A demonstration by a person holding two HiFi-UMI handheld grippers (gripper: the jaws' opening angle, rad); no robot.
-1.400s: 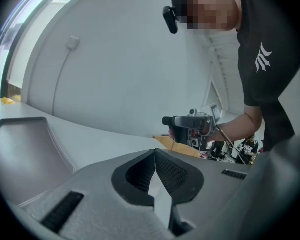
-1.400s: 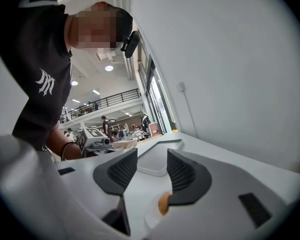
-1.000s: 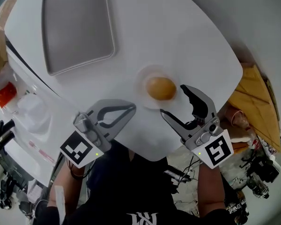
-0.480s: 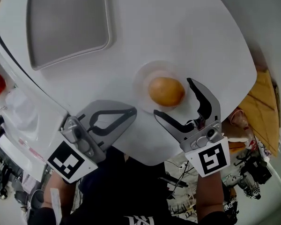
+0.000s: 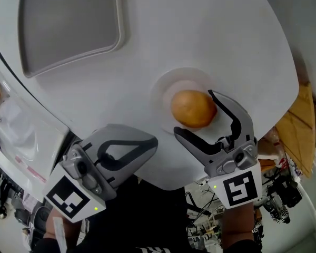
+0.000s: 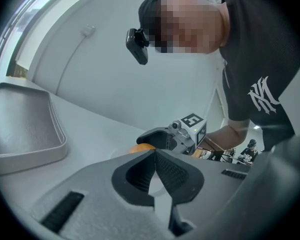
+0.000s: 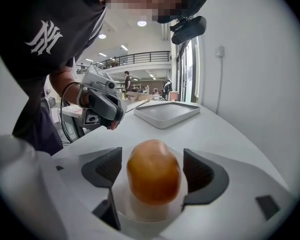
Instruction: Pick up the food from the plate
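An orange-brown bread roll (image 5: 192,108) sits on a small pale plate (image 5: 163,88) on the white table. My right gripper (image 5: 193,113) is open and its jaws have just been opening. They now stand on either side of the roll (image 7: 154,171), with a small gap between each pad and the roll. My left gripper (image 5: 154,140) hovers shut and empty over the table's near edge, left of the plate. In the left gripper view its jaws (image 6: 155,154) meet, and the roll (image 6: 142,147) peeks out beyond them.
A grey rectangular tray (image 5: 68,25) lies at the table's far left. The curved table edge (image 5: 168,178) runs just under both grippers. Clutter and cables lie on the floor below. A wall borders the table's far side (image 7: 240,84).
My right gripper has come down and forward, its jaws have widened, and they now straddle the roll. The left gripper has hardly moved.
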